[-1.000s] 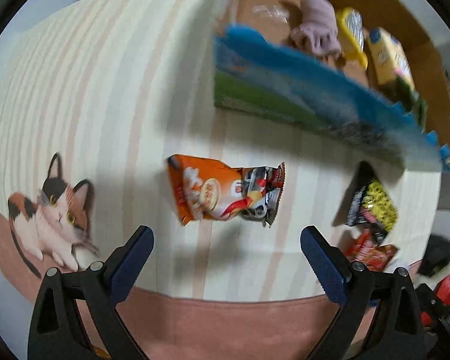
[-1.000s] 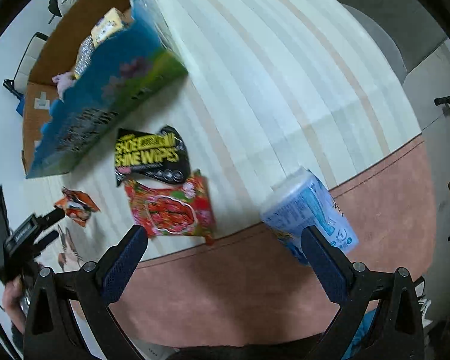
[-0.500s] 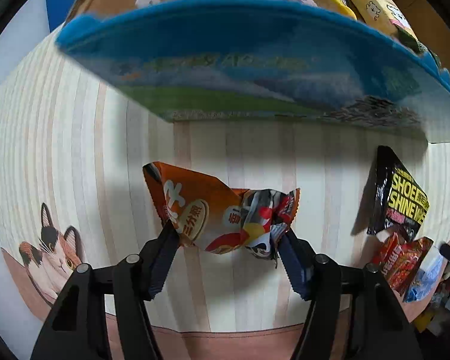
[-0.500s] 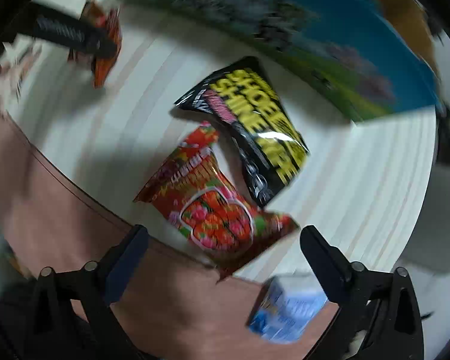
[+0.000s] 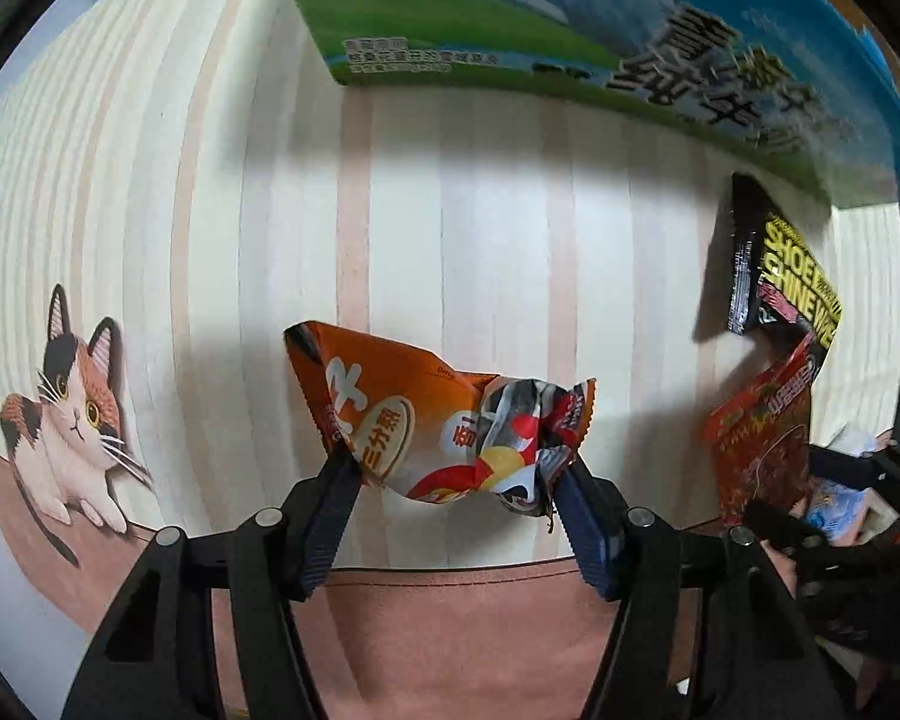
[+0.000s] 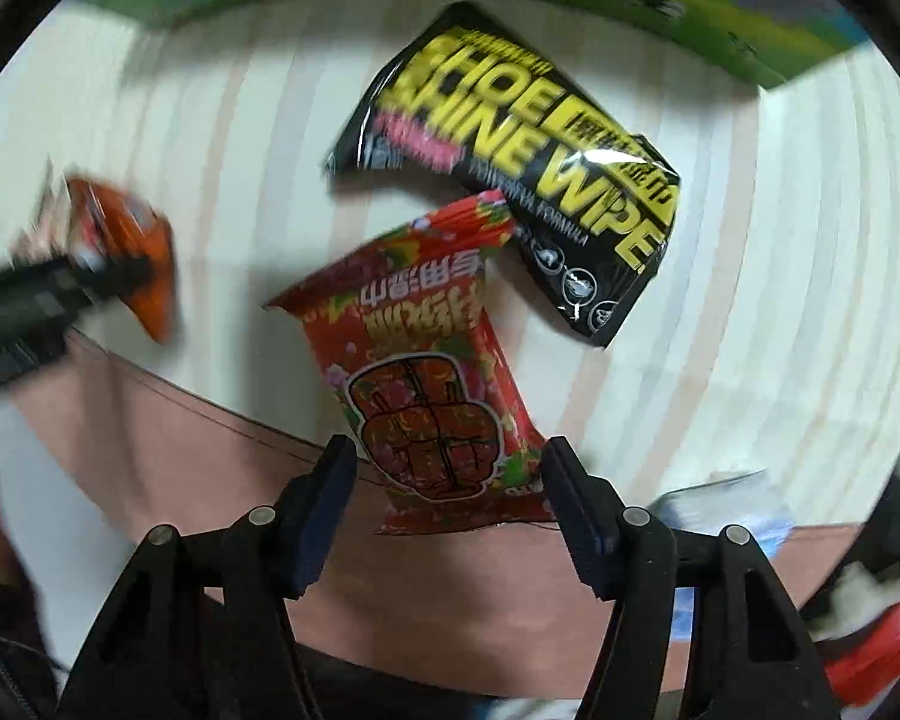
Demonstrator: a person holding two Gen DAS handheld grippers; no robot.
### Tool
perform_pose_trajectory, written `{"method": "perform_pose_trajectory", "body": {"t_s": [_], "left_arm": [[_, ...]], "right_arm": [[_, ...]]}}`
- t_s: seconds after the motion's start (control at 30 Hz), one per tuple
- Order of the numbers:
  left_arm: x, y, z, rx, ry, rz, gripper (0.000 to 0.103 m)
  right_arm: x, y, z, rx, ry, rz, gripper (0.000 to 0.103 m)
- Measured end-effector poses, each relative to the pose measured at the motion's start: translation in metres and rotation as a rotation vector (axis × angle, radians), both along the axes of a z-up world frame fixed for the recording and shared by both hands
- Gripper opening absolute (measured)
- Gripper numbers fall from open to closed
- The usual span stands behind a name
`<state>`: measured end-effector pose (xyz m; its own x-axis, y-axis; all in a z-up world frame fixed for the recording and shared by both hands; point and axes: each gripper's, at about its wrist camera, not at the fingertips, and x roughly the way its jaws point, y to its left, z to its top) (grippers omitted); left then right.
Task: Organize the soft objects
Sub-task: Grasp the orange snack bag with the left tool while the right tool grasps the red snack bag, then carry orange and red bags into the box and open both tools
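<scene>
Left gripper (image 5: 456, 474) clamps the orange snack packet (image 5: 432, 420) at lower centre, long axis spanning pad to pad. Right gripper (image 6: 447, 462) is closing: the red snack packet (image 6: 432, 372) sits between its jaws, long axis running up-frame, pads seemingly touching its edges. One black wipes pouch (image 6: 522, 168) lies above, overlapped. Count: two packets, one pouch, one printed box (image 5: 570, 18).

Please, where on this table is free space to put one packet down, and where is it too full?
Free: the wide striped patch of the table between the printed cat, the box and the orange packet. Crowded: the right side, where the red packet lies beside the black wipes pack.
</scene>
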<state>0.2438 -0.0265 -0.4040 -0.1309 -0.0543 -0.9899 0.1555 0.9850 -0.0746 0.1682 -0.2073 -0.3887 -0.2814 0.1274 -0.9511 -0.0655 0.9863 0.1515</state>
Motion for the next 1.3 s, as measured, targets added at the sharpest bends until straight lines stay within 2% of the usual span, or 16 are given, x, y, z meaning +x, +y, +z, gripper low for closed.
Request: {"method": "perform_pose_trajectory", "body": {"t_s": [0.13,0.33,0.37,0.47,0.57,0.63,0.73,0.8,0.83,0.87,0.9,0.93,1.03,1.1,1.17,1.3], "left_arm": [[0.002,-0.014,-0.005,0.039,-0.012,-0.007,0.062],[0.024,-0.022,-0.011,0.092,-0.010,-0.011,0.061],[0.026,-0.023,-0.015,0.099,-0.004,-0.008,0.061],[0.024,-0.026,-0.021,0.111,-0.001,-0.012,0.061],[0.018,-0.028,-0.028,0.108,0.003,0.003,0.061],[0.017,-0.020,-0.030,0.087,0.016,0.029,0.061],[0.015,-0.009,-0.032,0.051,0.022,0.062,0.059],[0.017,-0.006,-0.030,0.044,0.016,0.066,0.047],[0.018,0.001,-0.026,0.034,0.012,0.064,0.045],[0.018,0.005,-0.023,0.023,0.012,0.062,0.043],[0.017,0.008,-0.021,0.016,0.010,0.061,0.041],[0.015,0.008,-0.017,0.012,0.002,0.067,0.039],[0.009,0.017,-0.005,-0.024,-0.014,0.094,0.033],[0.006,0.023,0.006,-0.082,-0.014,0.118,0.027],[0.000,0.027,0.021,-0.139,-0.024,0.131,0.026],[-0.008,0.036,0.043,-0.169,-0.048,0.131,0.025]], "right_arm": [[0.008,-0.009,0.002,-0.032,-0.042,-0.034,0.071],[0.002,0.010,-0.007,-0.040,-0.057,-0.029,0.069],[-0.001,0.009,-0.009,-0.027,-0.042,-0.067,0.064],[-0.009,-0.011,-0.016,0.088,0.037,-0.246,0.064],[-0.011,-0.021,-0.009,0.084,0.004,-0.287,0.068],[-0.007,-0.023,0.003,0.021,-0.050,-0.236,0.073],[-0.003,-0.010,0.009,0.011,-0.066,-0.180,0.073],[-0.006,0.001,0.001,0.001,-0.051,-0.145,0.072],[-0.006,0.010,-0.005,-0.020,-0.045,-0.126,0.071],[-0.007,0.013,-0.008,-0.038,-0.045,-0.116,0.067],[-0.008,0.018,-0.007,-0.063,-0.063,-0.102,0.053],[-0.007,0.026,-0.002,-0.084,-0.080,-0.083,0.051],[-0.010,0.032,0.004,-0.048,-0.082,-0.094,0.049],[-0.002,0.022,0.020,-0.015,-0.091,-0.108,0.048],[0.003,0.011,0.038,0.031,-0.103,-0.125,0.048],[0.022,-0.002,0.077,0.094,-0.152,-0.143,0.048]]}}
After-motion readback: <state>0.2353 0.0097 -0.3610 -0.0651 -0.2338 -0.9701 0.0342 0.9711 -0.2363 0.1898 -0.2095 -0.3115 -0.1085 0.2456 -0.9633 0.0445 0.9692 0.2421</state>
